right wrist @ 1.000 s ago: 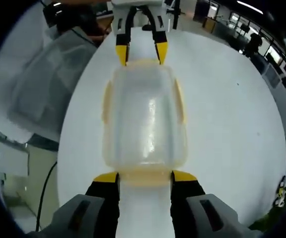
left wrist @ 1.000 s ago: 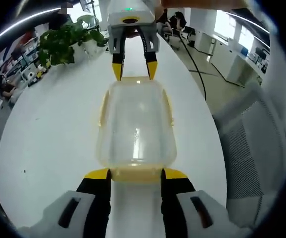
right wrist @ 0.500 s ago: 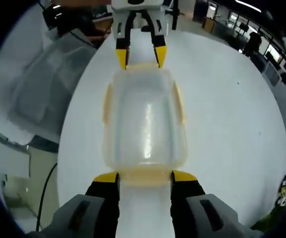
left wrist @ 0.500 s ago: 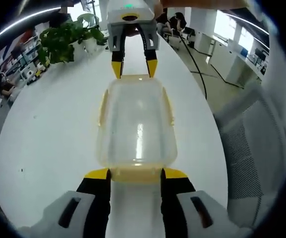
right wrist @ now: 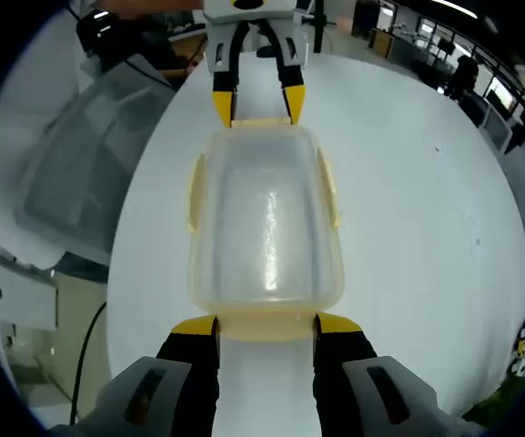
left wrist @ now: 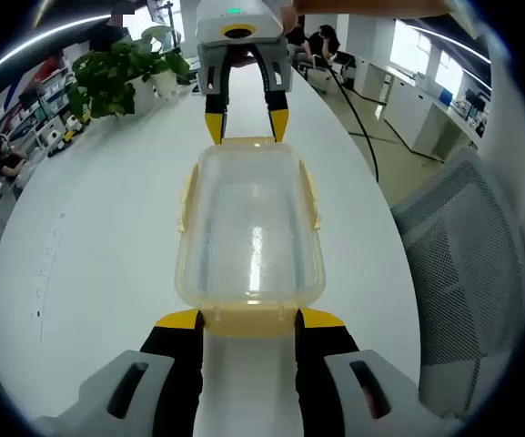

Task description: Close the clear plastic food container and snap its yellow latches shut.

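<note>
White table (left wrist: 89,264) carries the clear plastic container (left wrist: 249,238) lengthwise between two tongs, lid on. Grey mesh chair (left wrist: 480,273) beside the table. Left gripper (left wrist: 248,319) jaws spread, straddling the near yellow end latch (left wrist: 248,319); right gripper (right wrist: 266,324) likewise at the opposite end. Potted plant (left wrist: 121,73) far back.

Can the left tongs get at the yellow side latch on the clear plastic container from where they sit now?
Probably not directly. The left tongs sit open at one short end of the clear plastic food container, straddling its end latch. The yellow side latch lies along the long edge; nothing blocks it, but they would need to shift sideways.
</note>
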Motion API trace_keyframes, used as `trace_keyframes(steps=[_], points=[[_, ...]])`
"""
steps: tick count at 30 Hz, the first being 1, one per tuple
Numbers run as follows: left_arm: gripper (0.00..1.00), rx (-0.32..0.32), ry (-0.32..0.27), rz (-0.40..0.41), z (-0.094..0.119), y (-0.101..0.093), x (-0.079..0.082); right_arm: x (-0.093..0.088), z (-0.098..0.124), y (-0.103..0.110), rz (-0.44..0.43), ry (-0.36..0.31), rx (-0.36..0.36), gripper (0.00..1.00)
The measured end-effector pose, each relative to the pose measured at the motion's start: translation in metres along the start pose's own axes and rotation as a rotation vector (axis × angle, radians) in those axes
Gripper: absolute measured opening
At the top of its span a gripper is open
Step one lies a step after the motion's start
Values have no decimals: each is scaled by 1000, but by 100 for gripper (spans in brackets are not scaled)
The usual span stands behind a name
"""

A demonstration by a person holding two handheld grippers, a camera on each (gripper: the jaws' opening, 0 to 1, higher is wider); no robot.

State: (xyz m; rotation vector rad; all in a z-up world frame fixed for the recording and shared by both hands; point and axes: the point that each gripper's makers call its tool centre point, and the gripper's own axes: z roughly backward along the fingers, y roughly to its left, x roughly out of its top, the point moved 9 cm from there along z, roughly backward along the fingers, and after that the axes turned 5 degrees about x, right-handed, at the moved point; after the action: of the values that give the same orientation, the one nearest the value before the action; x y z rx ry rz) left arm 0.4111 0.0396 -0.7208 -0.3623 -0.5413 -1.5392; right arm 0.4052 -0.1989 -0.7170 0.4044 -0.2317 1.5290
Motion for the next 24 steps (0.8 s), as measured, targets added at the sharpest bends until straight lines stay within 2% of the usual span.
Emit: trace_keyframes(steps=[12,14,16,17,19,24], points=[[40,-3,0,-10,1,-1,0,-1,-1,5,-13,-1,3,40],[47,8,14,-20,2,0,-2,-2,-2,7,-24,5,11,43],[60,30,2,-18,3,1,-3,-3,-2,9,-31,9,1,50],[62,36,-5,-17,4,2,-4,-3,-1,10,-35,7,2,51],[58,19,-9,1,9,1,-5,-5,1,11,-43,4,-3,50],[58,25,-4,7,13,2,-8,-7,8,13,-64,-8,-21,52]])
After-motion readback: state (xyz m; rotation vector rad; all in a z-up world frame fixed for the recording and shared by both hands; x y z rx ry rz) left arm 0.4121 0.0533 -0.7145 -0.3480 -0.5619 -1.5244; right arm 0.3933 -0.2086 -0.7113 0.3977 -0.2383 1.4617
